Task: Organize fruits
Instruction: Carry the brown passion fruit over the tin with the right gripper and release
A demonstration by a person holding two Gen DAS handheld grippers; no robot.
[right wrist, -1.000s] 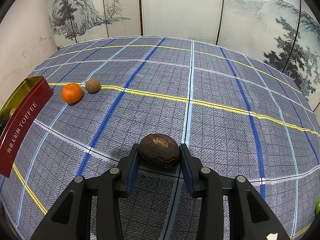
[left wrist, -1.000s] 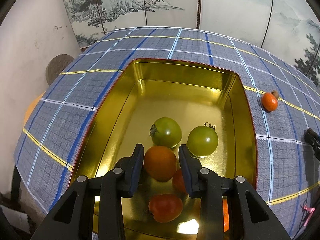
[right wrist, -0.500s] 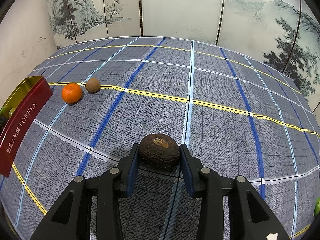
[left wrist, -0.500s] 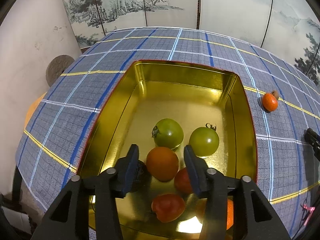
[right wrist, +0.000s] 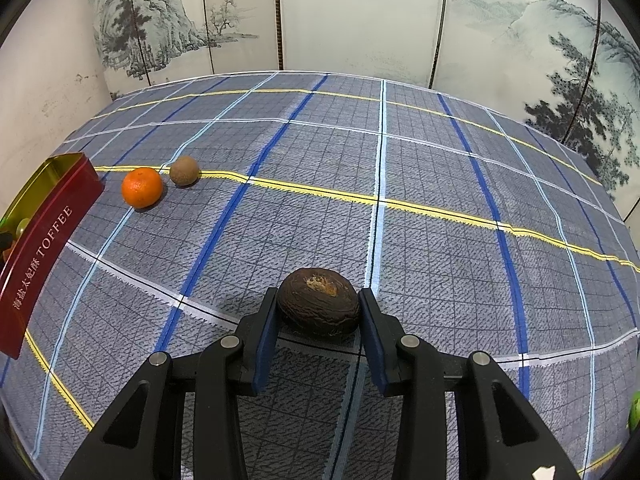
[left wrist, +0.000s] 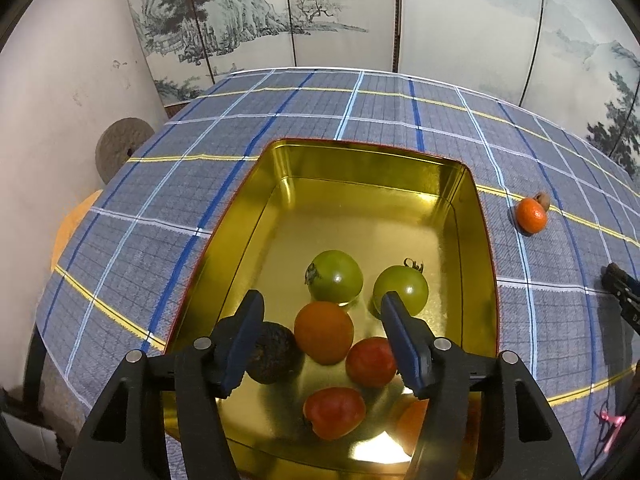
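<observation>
My left gripper (left wrist: 322, 316) is open above the gold tin (left wrist: 360, 160). An orange fruit (left wrist: 324, 332) lies free in the tin between the spread fingers. Two green tomatoes (left wrist: 336, 276), two red tomatoes (left wrist: 370, 362) and a dark wrinkled fruit (left wrist: 274, 358) also lie in the tin. My right gripper (right wrist: 319, 312) is shut on a dark brown wrinkled fruit (right wrist: 319, 302) that rests on the plaid cloth. A mandarin (right wrist: 142, 187) and a small brown fruit (right wrist: 184, 171) lie on the cloth beside the tin's red wall (right wrist: 44, 248).
The plaid cloth (right wrist: 400, 160) covers the table up to a painted folding screen (right wrist: 360, 12). The mandarin (left wrist: 530, 215) shows right of the tin in the left wrist view. A green fruit (right wrist: 634, 412) peeks in at the far right edge. A round stone disc (left wrist: 120, 148) leans by the wall at left.
My left gripper has opened and let go of the orange fruit, which now lies in the tin. It has also drawn back and up slightly. The right gripper has not moved.
</observation>
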